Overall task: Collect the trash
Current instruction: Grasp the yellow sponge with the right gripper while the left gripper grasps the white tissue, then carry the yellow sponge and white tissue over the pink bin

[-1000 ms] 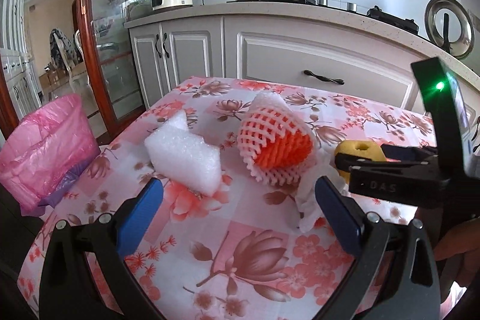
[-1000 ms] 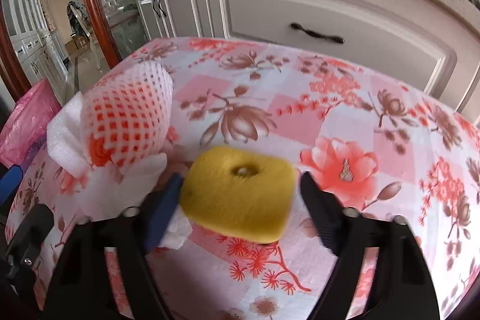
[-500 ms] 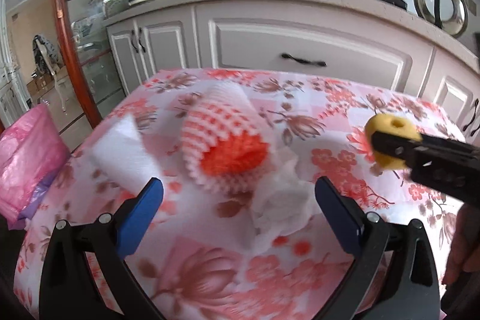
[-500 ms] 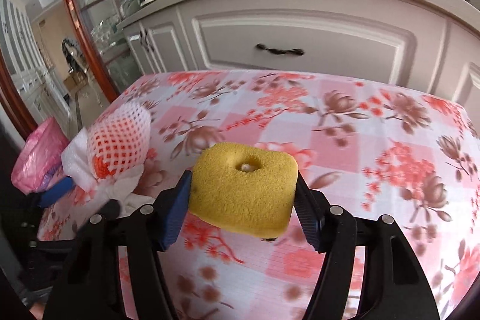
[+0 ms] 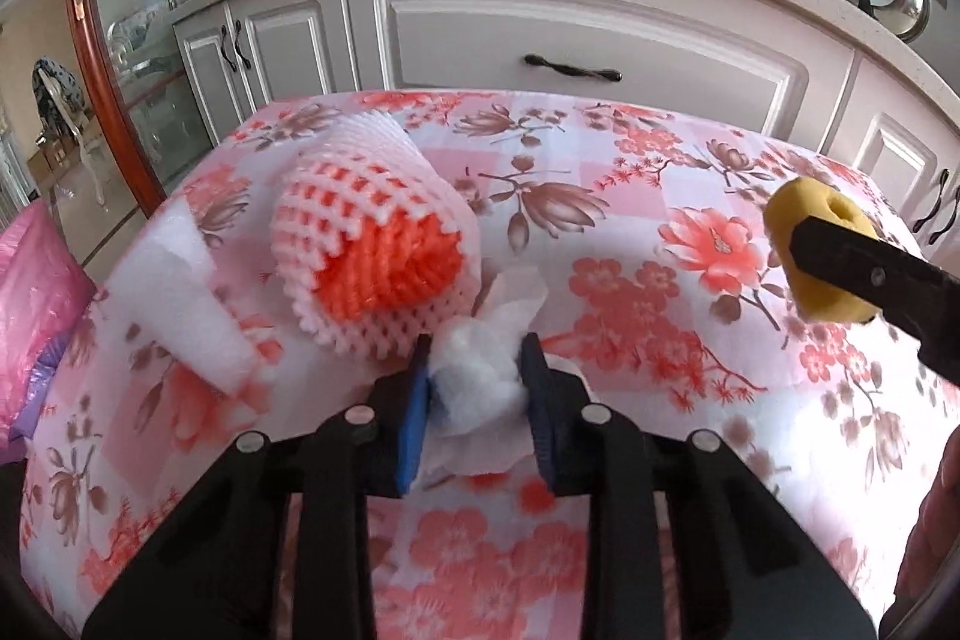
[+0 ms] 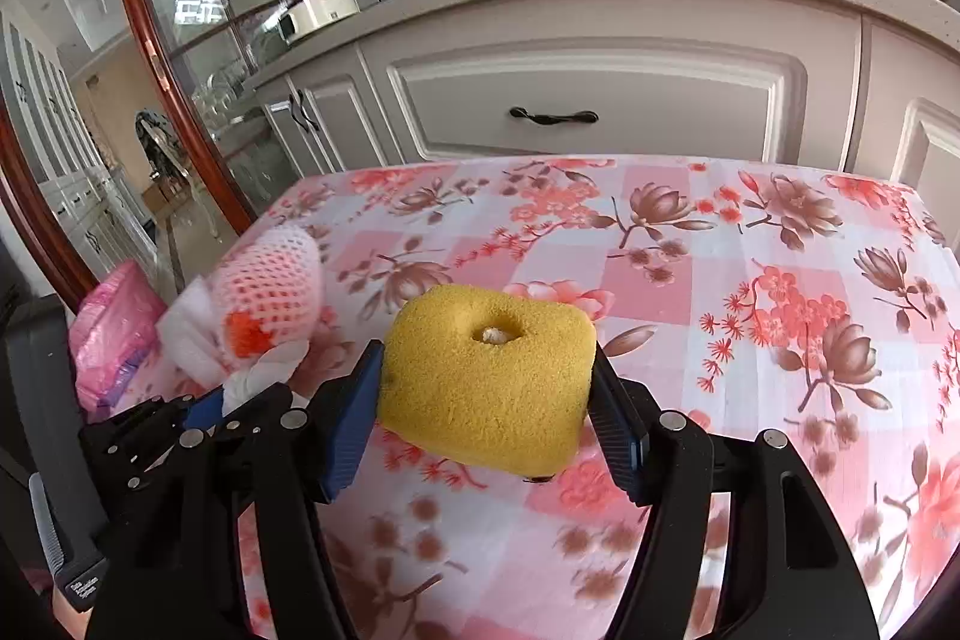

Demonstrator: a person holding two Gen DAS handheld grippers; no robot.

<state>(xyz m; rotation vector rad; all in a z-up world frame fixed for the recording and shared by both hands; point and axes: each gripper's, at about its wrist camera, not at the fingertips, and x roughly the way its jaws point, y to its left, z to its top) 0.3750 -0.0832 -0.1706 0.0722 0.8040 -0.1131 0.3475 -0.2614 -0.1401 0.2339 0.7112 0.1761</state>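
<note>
Left gripper was clamped on the crumpled white tissue at the table's near side. Right gripper gripped the yellow sponge above the cloth. Beyond lay the foam net sleeve and white foam block.

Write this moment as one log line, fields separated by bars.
left hand-held gripper: shut on tissue | right hand-held gripper: shut on sponge | foam net: on table
</note>
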